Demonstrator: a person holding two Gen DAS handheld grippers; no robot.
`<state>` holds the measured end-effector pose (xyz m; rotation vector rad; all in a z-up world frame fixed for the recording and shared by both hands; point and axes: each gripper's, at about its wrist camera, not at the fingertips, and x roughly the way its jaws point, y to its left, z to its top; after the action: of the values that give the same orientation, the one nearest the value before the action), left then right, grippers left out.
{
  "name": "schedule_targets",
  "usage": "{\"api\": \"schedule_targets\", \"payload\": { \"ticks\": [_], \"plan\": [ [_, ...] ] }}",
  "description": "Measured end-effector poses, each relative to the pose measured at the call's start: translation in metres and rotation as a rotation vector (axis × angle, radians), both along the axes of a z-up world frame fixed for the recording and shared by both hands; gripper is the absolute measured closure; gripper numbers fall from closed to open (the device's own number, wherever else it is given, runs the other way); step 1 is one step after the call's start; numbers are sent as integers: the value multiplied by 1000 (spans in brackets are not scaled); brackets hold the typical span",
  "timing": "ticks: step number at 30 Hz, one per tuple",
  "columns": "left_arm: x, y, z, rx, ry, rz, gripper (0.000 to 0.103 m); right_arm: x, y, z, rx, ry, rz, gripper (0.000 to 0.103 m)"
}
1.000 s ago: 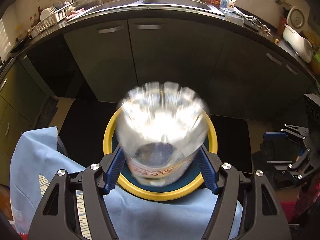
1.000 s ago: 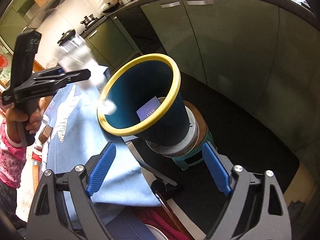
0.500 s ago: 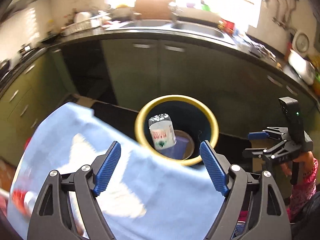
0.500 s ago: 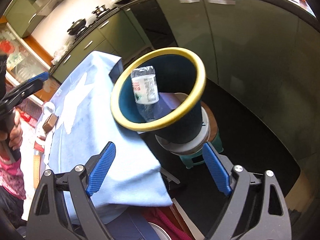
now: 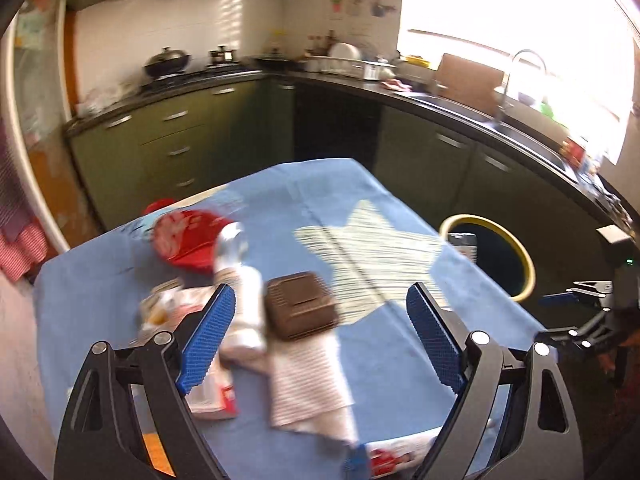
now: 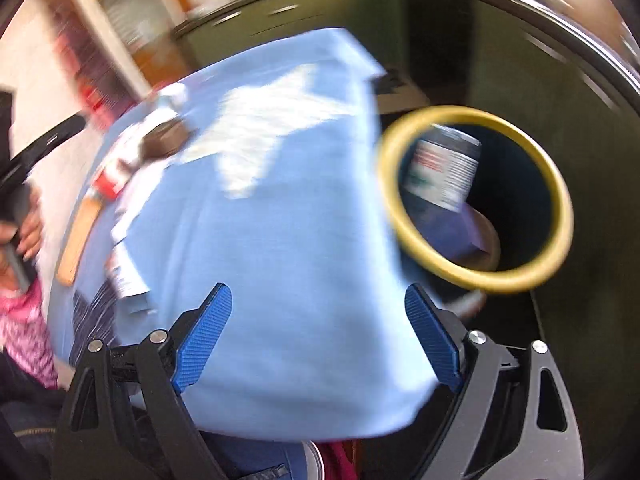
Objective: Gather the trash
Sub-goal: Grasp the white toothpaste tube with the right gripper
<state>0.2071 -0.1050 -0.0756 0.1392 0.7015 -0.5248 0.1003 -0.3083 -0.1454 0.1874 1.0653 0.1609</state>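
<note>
**Over the blue cloth: choosing the next piece of trash**

Above the table's blue cloth [image 5: 392, 344] we carry the left gripper [image 5: 320, 336] with its jaws opening and nothing between them. Our right gripper [image 6: 320, 336] also stands wide and empty, beside the yellow-rimmed bin [image 6: 476, 276], where a labelled bottle [image 6: 444, 172] already leans inside, tilted, one end toward the rim.

The nearest candidate looks to be the white bottle [image 5: 240, 280]. It lies on its side, long axis running away from us, its far end toward the red wrapper [image 5: 188, 244]. The brown box [image 5: 300, 304] sits just beside it, apparently touching, on a striped cloth [image 5: 308, 380].

We would square the left pads across the bottle's width at mid-body, slip one pad between bottle and box without nudging either, then close.
</note>
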Motion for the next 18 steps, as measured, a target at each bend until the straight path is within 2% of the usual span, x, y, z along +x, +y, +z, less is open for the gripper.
{"api": "schedule_targets", "payload": {
  "ticks": [5,8,10,12,18],
  "plan": [
    [11,40,-21,-12,-23,89,16,17,70,14,9,-63,276,19],
    [18,49,-32,-5,-15,120,16,20,113,16,-15,-64,446,29],
    [22,55,-38,-2,-8,135,16,20,135,13,-40,-58,536,41],
    [21,54,-38,-1,-11,138,16,23,154,4,-71,-25,601,52],
    [15,57,-32,-13,-29,152,14,27,176,-17,-129,27,672,69]
  ]
}}
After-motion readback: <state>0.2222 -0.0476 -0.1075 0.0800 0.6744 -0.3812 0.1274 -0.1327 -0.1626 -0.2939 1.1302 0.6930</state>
